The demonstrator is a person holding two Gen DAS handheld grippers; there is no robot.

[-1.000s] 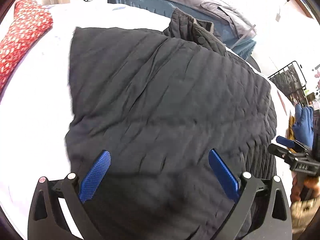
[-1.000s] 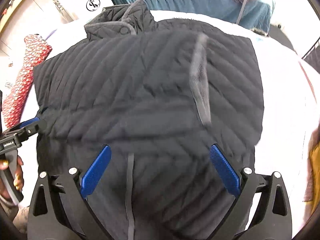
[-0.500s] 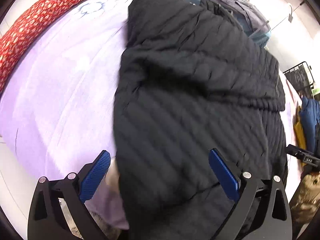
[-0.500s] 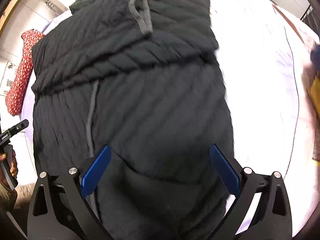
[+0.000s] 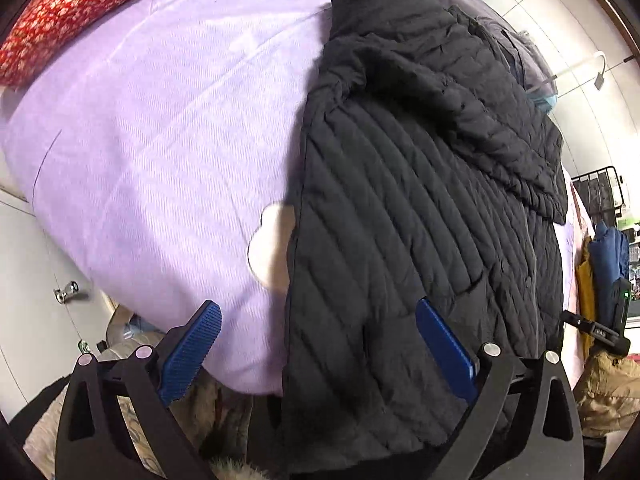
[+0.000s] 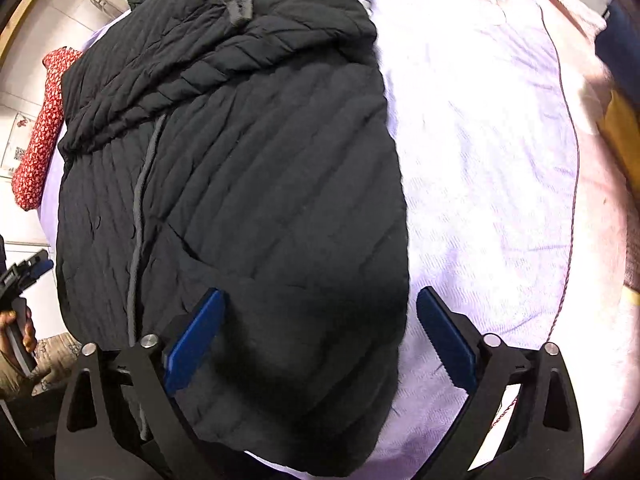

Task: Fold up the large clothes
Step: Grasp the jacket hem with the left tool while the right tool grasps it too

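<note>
Black quilted jacket (image 5: 420, 220) lying on a bed, both tools spread wide above its near hem.

The jacket lies lengthwise on the lilac bedspread (image 5: 160, 140), its far part folded over into a thick band across the body, a grey trim strip (image 6: 138, 200) running down its front. The left tool (image 5: 318, 354) hovers over the jacket's left edge, fingers wide apart, gripping nothing; the right tool (image 6: 318, 338) straddles the right edge, equally wide and empty. A red floral pillow (image 5: 60, 12) sits at the bed's far left.
</note>
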